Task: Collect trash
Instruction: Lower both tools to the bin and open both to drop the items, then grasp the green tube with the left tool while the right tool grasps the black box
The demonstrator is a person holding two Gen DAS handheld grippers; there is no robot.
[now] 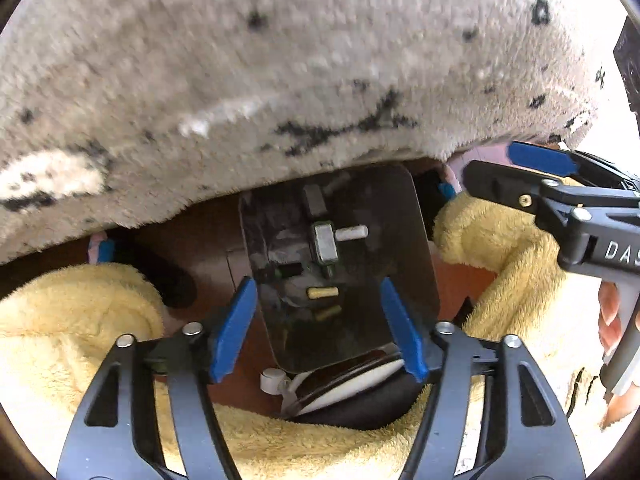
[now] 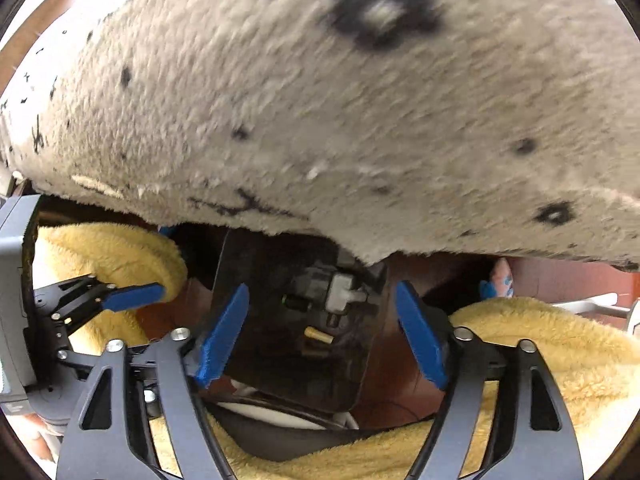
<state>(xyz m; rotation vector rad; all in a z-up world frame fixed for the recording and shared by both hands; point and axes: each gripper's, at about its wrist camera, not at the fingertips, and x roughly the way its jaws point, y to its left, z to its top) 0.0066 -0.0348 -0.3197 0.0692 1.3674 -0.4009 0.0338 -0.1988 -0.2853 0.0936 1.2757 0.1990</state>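
One dark tray (image 1: 404, 240), one grey speckled rug (image 1: 280, 60), two yellow pellets (image 1: 322, 292), one white peg (image 1: 352, 233), two claws (image 1: 318, 330).

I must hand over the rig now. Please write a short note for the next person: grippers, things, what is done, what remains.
Left gripper: open, empty, over the dark tray.
Right gripper: open, empty, over the same tray.
In the tray: small pale sticks and a grey block, trash it seems.
Beige patterned rug lies beyond; yellow towel lies around the tray.
Done: nothing gripped. Left: pick up the trash.
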